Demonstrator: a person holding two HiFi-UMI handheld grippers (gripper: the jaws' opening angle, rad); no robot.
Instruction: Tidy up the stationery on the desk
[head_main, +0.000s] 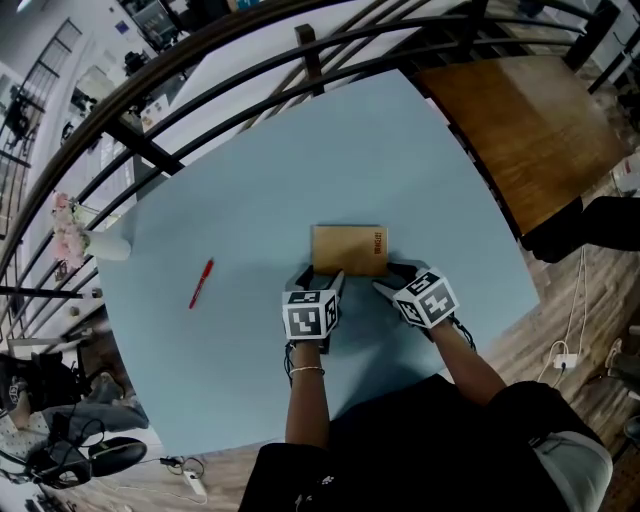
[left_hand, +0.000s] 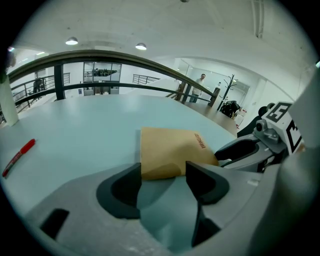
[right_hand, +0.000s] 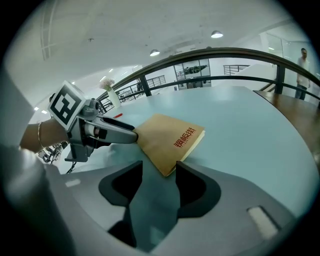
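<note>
With their jaws apart at the near corners of the brown notebook (head_main: 348, 250) lying flat on the table (head_main: 250, 180), the left gripper (head_main: 325, 287) and the right gripper (head_main: 392, 284) may push it away instead of gripping it.

A thin tan notebook (head_main: 348, 250) with a plain kraft-paper cover lies closed and flat near the middle of the pale blue desk (head_main: 400, 150). Small red print runs along its right edge. A red pen (head_main: 201, 284) lies flat well to its left, slanted, its far end leaning slightly right.
</note>
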